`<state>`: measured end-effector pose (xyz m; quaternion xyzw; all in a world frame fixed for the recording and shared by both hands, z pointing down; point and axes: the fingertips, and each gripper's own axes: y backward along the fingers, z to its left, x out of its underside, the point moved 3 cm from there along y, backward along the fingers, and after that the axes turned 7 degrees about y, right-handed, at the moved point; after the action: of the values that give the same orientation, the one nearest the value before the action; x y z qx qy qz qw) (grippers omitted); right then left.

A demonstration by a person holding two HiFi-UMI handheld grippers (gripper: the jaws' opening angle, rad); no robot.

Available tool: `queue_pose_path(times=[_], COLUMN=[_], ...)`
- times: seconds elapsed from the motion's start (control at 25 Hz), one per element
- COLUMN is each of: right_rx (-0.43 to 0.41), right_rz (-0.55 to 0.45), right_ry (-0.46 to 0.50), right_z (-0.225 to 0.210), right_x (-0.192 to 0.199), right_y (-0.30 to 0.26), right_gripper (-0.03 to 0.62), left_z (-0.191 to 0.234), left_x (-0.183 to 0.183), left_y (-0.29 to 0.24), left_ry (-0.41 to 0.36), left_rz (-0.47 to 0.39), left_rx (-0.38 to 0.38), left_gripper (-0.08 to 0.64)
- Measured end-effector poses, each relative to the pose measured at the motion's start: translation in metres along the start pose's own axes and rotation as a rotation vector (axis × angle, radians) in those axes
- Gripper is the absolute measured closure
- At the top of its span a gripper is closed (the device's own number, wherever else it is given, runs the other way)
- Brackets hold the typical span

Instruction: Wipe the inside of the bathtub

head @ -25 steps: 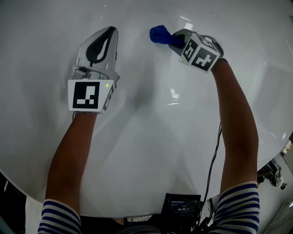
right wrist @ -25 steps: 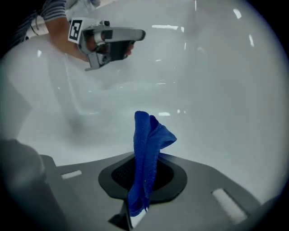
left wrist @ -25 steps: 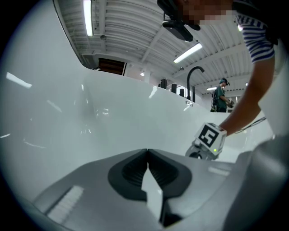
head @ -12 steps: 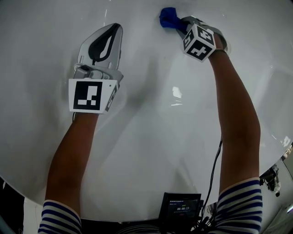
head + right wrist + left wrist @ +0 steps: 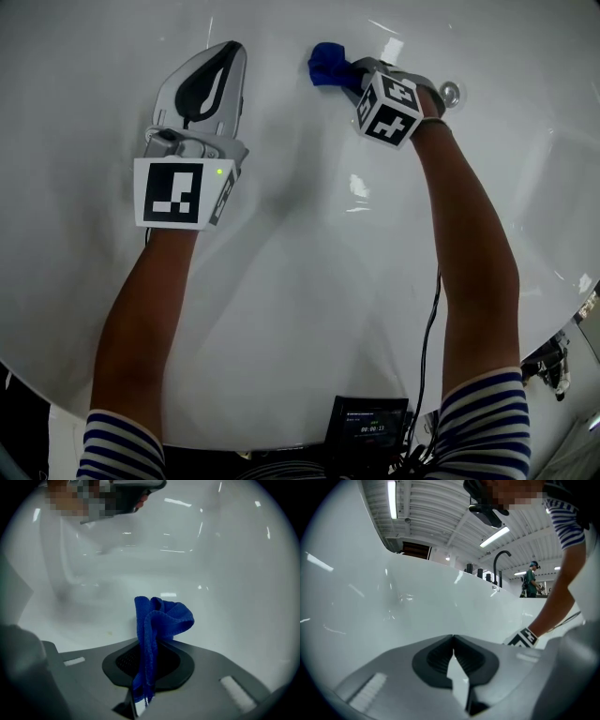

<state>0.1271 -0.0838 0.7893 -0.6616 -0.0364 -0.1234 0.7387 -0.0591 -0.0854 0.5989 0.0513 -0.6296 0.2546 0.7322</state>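
I am inside a white glossy bathtub (image 5: 309,281). My right gripper (image 5: 349,73) is shut on a bunched blue cloth (image 5: 327,64), which presses against the tub surface at the top of the head view. In the right gripper view the blue cloth (image 5: 155,623) sticks up out of the closed jaws of my right gripper (image 5: 145,665). My left gripper (image 5: 220,58) lies to the left, shut with nothing in it, its tips together in the left gripper view (image 5: 453,639). It hovers beside the tub wall (image 5: 417,602).
A round metal drain fitting (image 5: 451,93) sits just right of my right hand. A small screen device (image 5: 371,427) hangs at the tub's near rim. A black faucet (image 5: 500,564) and a standing person (image 5: 530,578) show beyond the far rim.
My right gripper with the blue cloth swept up and right, then came back a little to the left and down. The left gripper edged slightly upward.
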Motion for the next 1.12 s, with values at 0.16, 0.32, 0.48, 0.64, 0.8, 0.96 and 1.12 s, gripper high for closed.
queue_pose_path(times=[0.16, 0.32, 0.48, 0.64, 0.8, 0.96, 1.12], right_rx=[-0.055, -0.151, -0.253, -0.334, -0.438, -0.570, -0.666], right_rz=[-0.004, -0.007, -0.014, -0.015, -0.038, -0.039, -0.050], right_ry=[0.025, 0.038, 0.062, 0.097, 0.081, 0.104, 0.061], right_z=[0.034, 0.071, 0.116, 0.163, 0.204, 0.242, 0.265], right_x=[-0.014, -0.020, -0.029, -0.038, -0.047, -0.052, -0.055], right_y=[0.003, 0.004, 0.009, 0.015, 0.020, 0.026, 0.031], right_gripper=[0.546, 0.546, 0.546, 0.546, 0.546, 0.546, 0.546], left_z=[-0.002, -0.007, -0.011, -0.018, -0.020, -0.022, -0.024], left_x=[-0.005, -0.004, -0.008, -0.011, -0.013, -0.019, -0.023], left_y=[0.001, 0.000, 0.000, 0.004, 0.005, 0.007, 0.008], left_ry=[0.005, 0.009, 0.013, 0.012, 0.010, 0.005, 0.001], left_rz=[-0.004, -0.001, -0.002, -0.007, -0.003, -0.004, -0.005], left_rx=[0.005, 0.011, 0.013, 0.023, 0.027, 0.028, 0.033], left_gripper=[0.558, 0.558, 0.558, 0.557, 0.558, 0.557, 0.558])
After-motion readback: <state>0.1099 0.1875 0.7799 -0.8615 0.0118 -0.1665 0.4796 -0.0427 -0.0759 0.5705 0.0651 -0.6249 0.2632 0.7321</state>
